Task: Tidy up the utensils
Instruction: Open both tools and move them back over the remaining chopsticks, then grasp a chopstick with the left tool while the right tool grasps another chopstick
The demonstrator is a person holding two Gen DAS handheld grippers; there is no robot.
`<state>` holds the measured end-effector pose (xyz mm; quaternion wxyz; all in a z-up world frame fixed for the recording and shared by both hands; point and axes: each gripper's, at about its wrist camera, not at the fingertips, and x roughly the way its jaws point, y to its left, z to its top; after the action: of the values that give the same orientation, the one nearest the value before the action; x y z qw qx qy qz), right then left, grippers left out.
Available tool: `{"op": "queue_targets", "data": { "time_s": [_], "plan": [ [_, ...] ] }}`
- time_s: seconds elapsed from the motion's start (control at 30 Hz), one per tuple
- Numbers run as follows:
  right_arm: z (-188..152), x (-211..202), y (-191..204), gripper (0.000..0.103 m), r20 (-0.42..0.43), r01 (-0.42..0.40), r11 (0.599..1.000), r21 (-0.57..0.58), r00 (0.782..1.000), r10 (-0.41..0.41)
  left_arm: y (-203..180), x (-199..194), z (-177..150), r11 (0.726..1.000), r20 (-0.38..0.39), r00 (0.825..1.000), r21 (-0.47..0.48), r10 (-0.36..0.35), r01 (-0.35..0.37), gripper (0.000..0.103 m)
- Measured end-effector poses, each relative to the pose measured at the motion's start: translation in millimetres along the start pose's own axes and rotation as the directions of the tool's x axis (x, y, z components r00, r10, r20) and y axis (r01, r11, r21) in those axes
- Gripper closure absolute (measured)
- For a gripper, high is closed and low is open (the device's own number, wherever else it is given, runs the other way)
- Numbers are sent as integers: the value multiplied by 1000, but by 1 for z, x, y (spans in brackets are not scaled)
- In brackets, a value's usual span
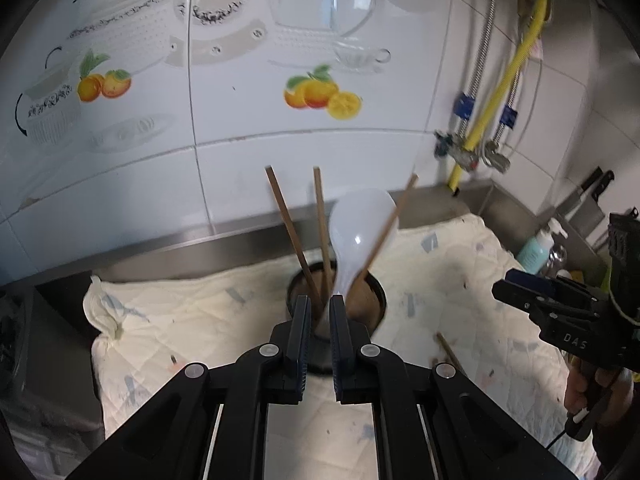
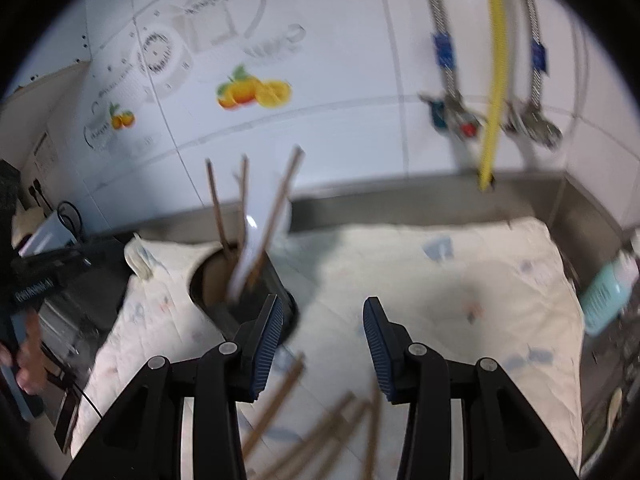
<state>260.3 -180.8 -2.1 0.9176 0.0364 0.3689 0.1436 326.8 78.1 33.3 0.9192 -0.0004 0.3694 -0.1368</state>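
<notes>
white spoon stands bowl-up in the holder ahead of the nearly closed left gripper; right gripper spread, empty.

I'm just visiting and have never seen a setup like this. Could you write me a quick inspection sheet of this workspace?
Surface: steel counter covered by a stained white cloth.
Job's things: dark holder with three chopsticks and a white spoon; loose chopsticks on the cloth.
Clutter: teal bottle, cleaver.
Grippers: left gripper shut, by the spoon's handle; right gripper open, empty.
Cables: black cable under the right hand.
Surroundings: tiled wall, yellow hose, valves.
</notes>
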Motion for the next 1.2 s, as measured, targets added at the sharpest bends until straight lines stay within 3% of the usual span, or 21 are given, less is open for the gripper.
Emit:
{"op": "queue_targets", "data": {
  "time_s": [0.17, 0.23, 0.43, 0.8, 1.03, 1.2],
  "plan": [
    [-28, 5, -22, 57, -78, 20, 999, 28, 997, -18, -11, -3, -21, 1000, -55, 998, -13, -19, 18, 92],
    [-42, 12, -28, 67, -122, 28, 999, 22, 992, -25, -17, -3, -31, 1000, -81, 996, -6, -24, 23, 92],
    [-70, 34, -35, 82, -212, 25, 1000, 17, 977, -21, -31, 14, -62, 998, -166, 985, -9, -56, 55, 92],
    [-83, 74, -38, 88, -296, 54, 999, 4, 954, -50, -54, 82, -103, 989, -324, 937, 15, -134, 147, 93],
    [-87, 90, -38, 89, -321, 88, 996, -25, 943, -91, -64, 128, -114, 979, -367, 910, -17, -193, 201, 93],
    [-85, 92, -41, 92, -320, 104, 994, -28, 941, -107, -70, 156, -115, 978, -377, 903, -37, -206, 207, 94]
  ]
}}
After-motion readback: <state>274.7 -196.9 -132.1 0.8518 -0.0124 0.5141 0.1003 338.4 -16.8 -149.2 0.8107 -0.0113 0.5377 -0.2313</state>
